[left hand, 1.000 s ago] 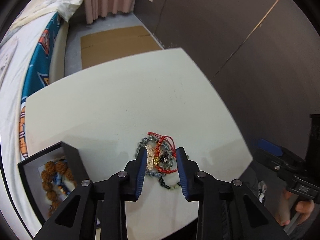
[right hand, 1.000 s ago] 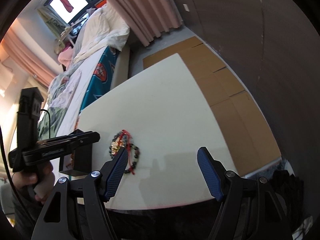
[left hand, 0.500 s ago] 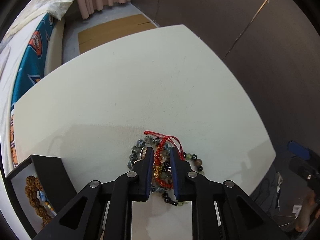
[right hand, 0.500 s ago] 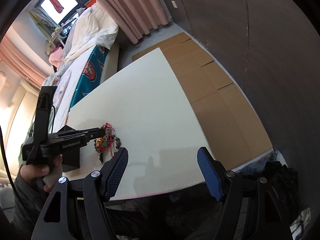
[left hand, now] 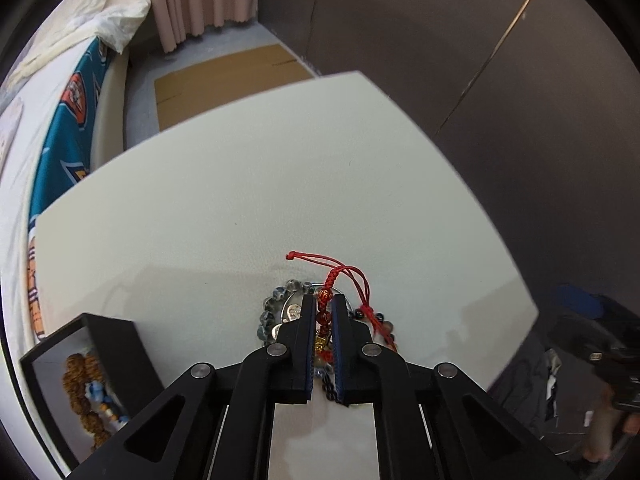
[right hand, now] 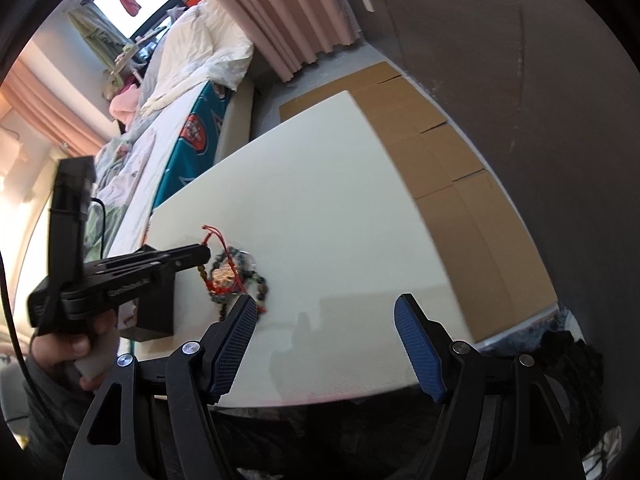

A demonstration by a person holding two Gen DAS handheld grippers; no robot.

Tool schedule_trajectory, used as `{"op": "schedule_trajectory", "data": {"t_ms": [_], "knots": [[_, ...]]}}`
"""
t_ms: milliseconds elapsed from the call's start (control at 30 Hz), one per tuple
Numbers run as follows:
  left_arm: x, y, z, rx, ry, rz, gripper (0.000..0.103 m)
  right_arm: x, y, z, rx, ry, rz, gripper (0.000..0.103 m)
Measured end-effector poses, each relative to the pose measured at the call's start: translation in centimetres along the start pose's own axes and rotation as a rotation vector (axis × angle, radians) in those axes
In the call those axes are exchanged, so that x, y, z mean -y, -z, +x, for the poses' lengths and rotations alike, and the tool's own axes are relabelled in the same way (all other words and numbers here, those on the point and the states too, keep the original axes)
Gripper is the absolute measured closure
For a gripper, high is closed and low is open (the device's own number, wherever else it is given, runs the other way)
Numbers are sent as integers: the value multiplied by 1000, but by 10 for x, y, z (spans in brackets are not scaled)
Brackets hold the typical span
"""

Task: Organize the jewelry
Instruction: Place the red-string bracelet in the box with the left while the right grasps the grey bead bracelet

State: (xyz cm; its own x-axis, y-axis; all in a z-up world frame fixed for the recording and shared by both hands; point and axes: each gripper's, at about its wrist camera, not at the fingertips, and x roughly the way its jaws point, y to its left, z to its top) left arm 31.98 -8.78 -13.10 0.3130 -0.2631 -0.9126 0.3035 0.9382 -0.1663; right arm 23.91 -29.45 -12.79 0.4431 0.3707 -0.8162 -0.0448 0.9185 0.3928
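1. The white worktop [left hand: 248, 184] carries everything; most of its surface is bare, and the jewelry sits near the person's edge, probably so both tools can reach it.
2. A black box [left hand: 116, 344] stands at the left near corner, just beside the pile. Brown seed beads [left hand: 82, 384] already lie inside on its pale lining, so it looks like the place where pieces are being sorted.
3. The right gripper [right hand: 325, 334] hangs off the near edge of the worktop with its jaws spread wide and nothing between them, seemingly waiting its turn.
4. The left gripper [left hand: 323, 312] is down on the pile of bracelets [left hand: 280, 312], its jaws squeezed onto the red cord bracelet [left hand: 325, 304]. The grip lands on the beaded part, likely because the thin cord alone would slip.
5. The red cord's knotted tail [left hand: 304, 257] trails forward past the jaws. The strand is tangled over the grey bead strings, so lifting may drag the others along.
6. A red bead [left hand: 325, 293] at the jaw tips bears gold characters, too small to read. White lettering on the left tool's side, seen from the right wrist view, is also unreadable.
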Motion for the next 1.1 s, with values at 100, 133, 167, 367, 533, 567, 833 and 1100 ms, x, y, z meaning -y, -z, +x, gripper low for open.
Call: {"op": "schedule_trajectory", "data": {"t_ms": [100,133,167,367,533,567,833,1100], "knots": [[-6,1,-16,28,14,-15,96,-10,-3,9,-13,-28,-15,32],[-8,1,-20,36,16,-22,96,-13,-5,11,-19,-38,-16,32],[-10,1,-24,42,16,-29,96,-16,-6,15,-26,-49,-16,33],[-33,10,-50,75,-3,-81,96,-40,-11,42,-79,-115,-29,47],[-54,19,-69,91,-14,-126,96,-58,-15,67,-126,-150,-32,51],[-57,21,-72,94,-18,-131,96,-60,-15,71,-136,-153,-31,51],[-85,35,-102,138,-41,-192,96,-79,-13,106,-212,-148,-26,60],[-108,50,-115,158,-60,-249,96,-73,-16,128,-237,-99,37,90]]}}
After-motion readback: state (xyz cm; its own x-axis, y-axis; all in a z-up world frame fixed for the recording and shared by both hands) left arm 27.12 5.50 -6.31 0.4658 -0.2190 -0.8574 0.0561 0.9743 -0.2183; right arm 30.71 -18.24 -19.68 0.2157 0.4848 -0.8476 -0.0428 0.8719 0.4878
